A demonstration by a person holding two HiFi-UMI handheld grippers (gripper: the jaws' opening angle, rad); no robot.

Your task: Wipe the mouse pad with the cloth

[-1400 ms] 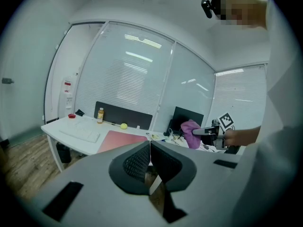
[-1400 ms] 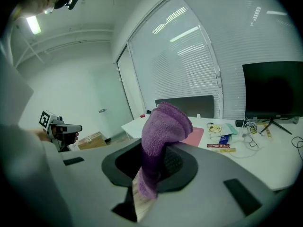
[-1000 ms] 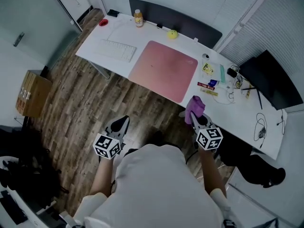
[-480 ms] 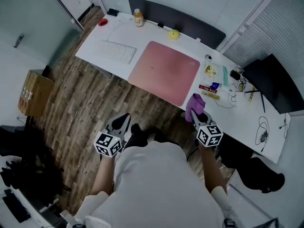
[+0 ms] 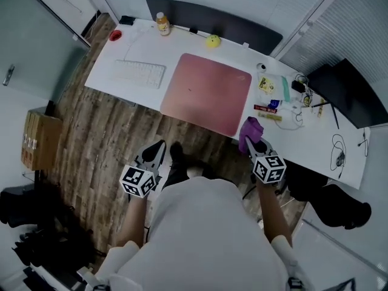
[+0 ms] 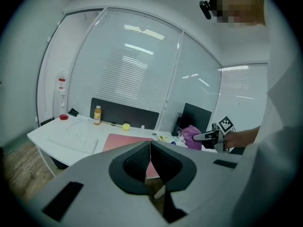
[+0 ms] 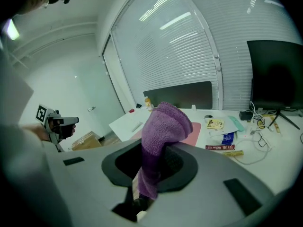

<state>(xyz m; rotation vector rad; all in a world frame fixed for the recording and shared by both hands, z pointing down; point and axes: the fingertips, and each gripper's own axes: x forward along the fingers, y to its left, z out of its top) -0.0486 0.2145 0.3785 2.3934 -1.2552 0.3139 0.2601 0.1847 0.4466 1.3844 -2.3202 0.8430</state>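
Observation:
A large pink mouse pad [image 5: 206, 94] lies flat in the middle of the white desk [image 5: 315, 147]; it also shows in the left gripper view [image 6: 120, 142] and the right gripper view [image 7: 195, 131]. My right gripper [image 5: 255, 145] is shut on a folded purple cloth [image 5: 250, 131] [image 7: 158, 141], held in the air at the desk's near edge, right of the pad. My left gripper [image 5: 155, 152] hangs over the wooden floor, short of the desk, its jaws shut with nothing between them [image 6: 149, 160].
On the desk stand a white keyboard [image 5: 138, 73], a juice bottle [image 5: 161, 23], a yellow ball [image 5: 213, 40], a red dish [image 5: 115, 35] and, to the right, packets [image 5: 268, 108], cables and a black monitor [image 5: 339, 93]. A dark divider [image 5: 212, 18] lines the back. A cardboard box [image 5: 35, 139] stands left.
The view has shifted, so the desk sits a little closer and more centred. Both grippers stay in much the same place, the right one still holding the cloth.

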